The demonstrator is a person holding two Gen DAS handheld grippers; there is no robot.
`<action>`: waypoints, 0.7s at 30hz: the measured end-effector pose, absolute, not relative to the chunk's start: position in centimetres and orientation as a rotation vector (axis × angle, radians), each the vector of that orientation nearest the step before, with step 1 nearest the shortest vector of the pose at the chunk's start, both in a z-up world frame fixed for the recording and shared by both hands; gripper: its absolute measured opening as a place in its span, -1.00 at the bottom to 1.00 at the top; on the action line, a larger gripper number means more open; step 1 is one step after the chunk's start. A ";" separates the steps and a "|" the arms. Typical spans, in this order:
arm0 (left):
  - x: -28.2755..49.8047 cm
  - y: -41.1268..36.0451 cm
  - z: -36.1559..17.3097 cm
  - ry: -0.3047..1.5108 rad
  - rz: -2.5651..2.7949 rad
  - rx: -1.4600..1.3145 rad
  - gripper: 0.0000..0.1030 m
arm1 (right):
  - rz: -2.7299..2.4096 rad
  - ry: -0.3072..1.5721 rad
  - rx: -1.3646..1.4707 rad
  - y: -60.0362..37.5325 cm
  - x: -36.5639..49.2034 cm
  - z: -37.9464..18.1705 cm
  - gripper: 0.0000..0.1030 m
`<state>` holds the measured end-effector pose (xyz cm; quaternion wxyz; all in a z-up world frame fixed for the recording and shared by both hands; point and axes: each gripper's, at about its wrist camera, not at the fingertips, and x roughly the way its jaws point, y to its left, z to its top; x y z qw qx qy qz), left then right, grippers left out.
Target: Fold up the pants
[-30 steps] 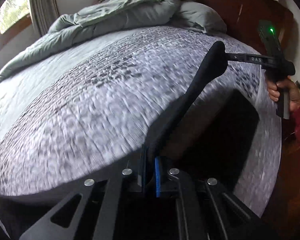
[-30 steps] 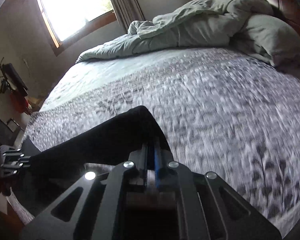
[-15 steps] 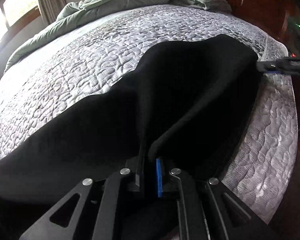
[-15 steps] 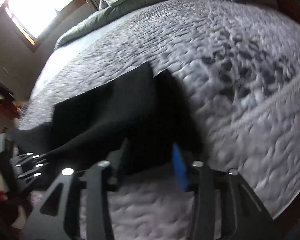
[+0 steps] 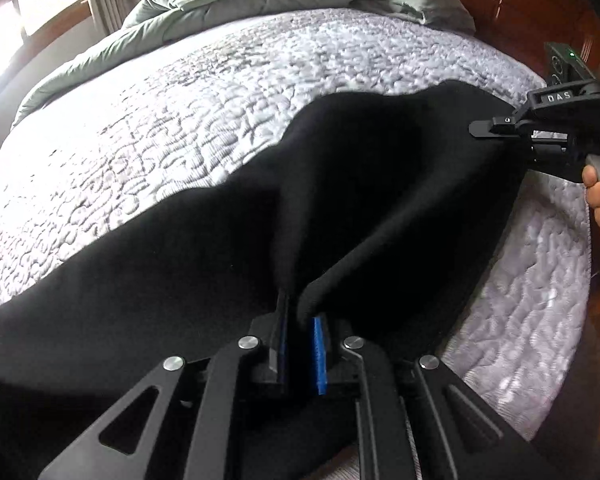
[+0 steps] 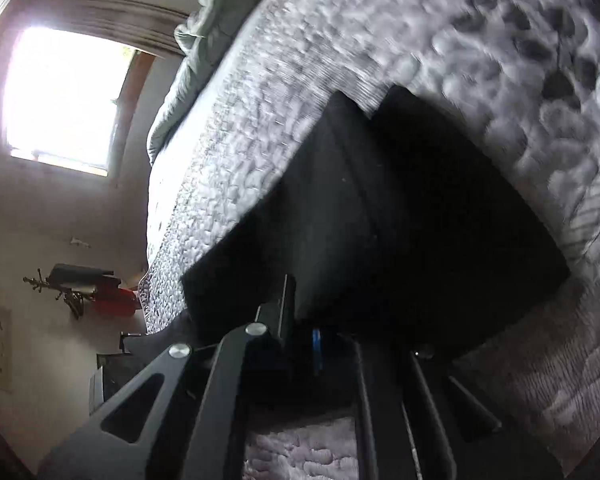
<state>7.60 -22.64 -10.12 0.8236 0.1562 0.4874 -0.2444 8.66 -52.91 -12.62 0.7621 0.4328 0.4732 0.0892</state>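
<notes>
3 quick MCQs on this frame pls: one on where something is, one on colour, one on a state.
1. Where do the pants lie?
A. on the quilted bedspread
B. on the floor
C. over the window sill

2. What colour are the pants?
A. grey
B. black
C. red

3. What is the left gripper doing?
A. hanging open above the bed
B. shut on a pillow
C. shut on the pants

Key:
1 A, the cloth is spread across the bedspread in both views.
2 B, it reads plain black against the pale quilt.
3 C, a ridge of black cloth runs up from between its fingers, which sit close together.
</notes>
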 end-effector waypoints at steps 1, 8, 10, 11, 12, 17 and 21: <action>7.5 -22.5 -9.4 1.035 -0.531 0.321 -0.79 | 0.195 1.013 0.904 -52.7 8.4 -11.6 -0.91; 5.0 -23.6 -8.9 1.079 -0.624 0.309 -0.74 | 0.063 1.051 0.837 -53.8 6.2 -11.7 -0.91; 4.8 -24.4 -10.9 1.115 -0.609 0.342 -0.74 | 0.042 1.089 0.850 -53.8 6.6 -13.7 -0.90; 4.9 -24.4 -11.5 1.117 -0.597 0.332 -0.74 | 0.047 1.082 0.866 -53.7 6.6 -14.4 -0.89; 4.9 -24.4 -11.7 1.117 -0.593 0.323 -0.74 | 0.045 1.075 0.879 -53.8 6.5 -14.5 -0.91; 5.3 -24.1 -11.6 1.136 -0.598 0.277 -0.74 | -0.130 1.072 0.745 -53.8 4.3 -10.6 -0.42; 5.3 -24.0 -11.7 1.138 -0.595 0.264 -0.74 | -0.233 1.008 0.591 -51.7 2.3 -6.3 -0.41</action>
